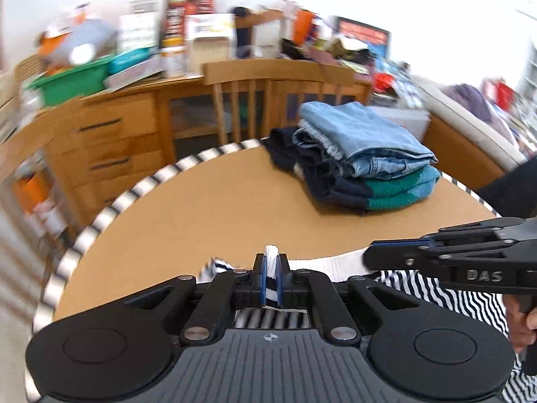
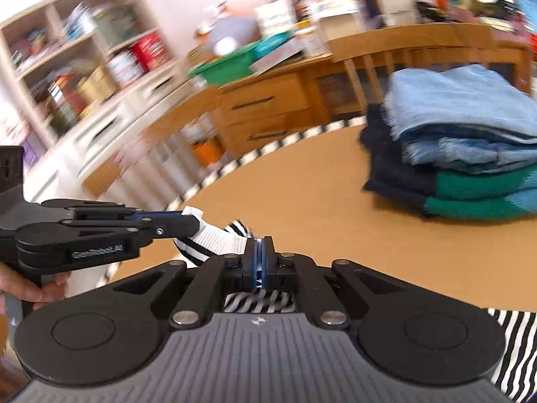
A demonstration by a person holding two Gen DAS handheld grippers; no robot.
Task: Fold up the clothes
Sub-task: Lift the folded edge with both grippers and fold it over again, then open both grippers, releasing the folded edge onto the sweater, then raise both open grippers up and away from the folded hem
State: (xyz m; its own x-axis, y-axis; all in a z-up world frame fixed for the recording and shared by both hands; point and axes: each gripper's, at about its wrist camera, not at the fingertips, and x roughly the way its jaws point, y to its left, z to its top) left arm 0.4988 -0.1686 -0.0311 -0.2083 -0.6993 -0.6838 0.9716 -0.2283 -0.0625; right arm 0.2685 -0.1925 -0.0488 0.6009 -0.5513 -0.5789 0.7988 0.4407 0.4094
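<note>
Far left, against the wall, stand open shelves (image 2: 84, 77) crammed with tins and boxes, too blurred to read. Next along runs a wooden sideboard (image 1: 110, 147) with dark drawer handles, its top heaped with a green tub (image 1: 72, 82), cartons and papers. A wooden chair (image 1: 268, 84) is drawn up at the far side of the round table (image 1: 201, 208), whose brown top is edged with a black-and-white band.

Near the front edge of that table the left gripper (image 1: 271, 263) has its blue pads pressed together on the white ribbed hem of a striped garment (image 1: 453, 288), a tuft of the hem standing up between them. The hem stretches taut to the right gripper (image 1: 372, 257), just beside the left one, which is likewise clamped on that white band. A hand (image 2: 32, 283) grips the left tool's handle. The rest of the striped cloth hangs below and to the right of the two claws, over the near edge.

Farther right and toward the far side of the table, well apart from the grippers, sits a pile of folded clothes (image 1: 362, 154): pale blue denim on top, dark navy and green-and-blue knit beneath.
</note>
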